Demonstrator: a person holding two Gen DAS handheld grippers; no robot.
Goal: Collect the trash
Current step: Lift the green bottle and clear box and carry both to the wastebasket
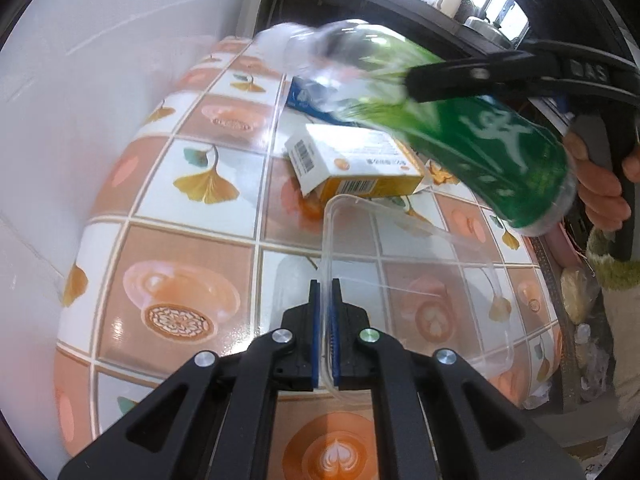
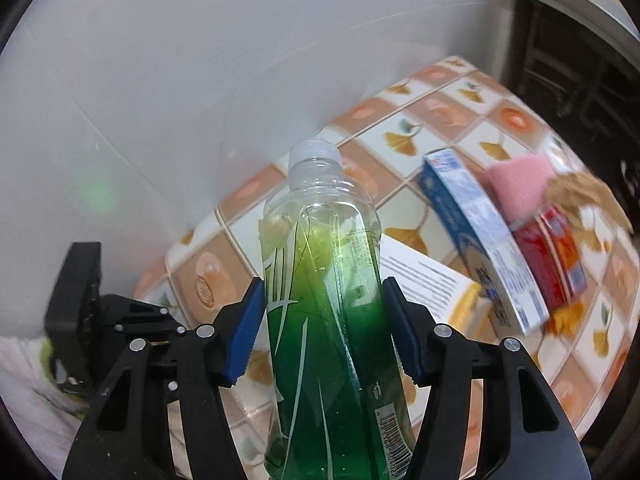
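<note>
Right fingers (image 2: 324, 328) clamp bottle (image 2: 324, 300); left fingers (image 1: 325, 304) pinch tray (image 1: 420, 256) rim.

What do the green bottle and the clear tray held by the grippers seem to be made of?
Green bottle: likely thin clear plastic with a glossy green label; you see through its neck. Clear tray: apparently transparent rigid plastic; the tablecloth pattern shows through it.

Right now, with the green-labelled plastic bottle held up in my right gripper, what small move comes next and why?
Probably lower the green-labelled clear plastic bottle into the clear plastic container. The right gripper is clamped on the bottle's middle, above the tiled table, while the left gripper pinches the container's rim, seemingly ready to receive it.
</note>
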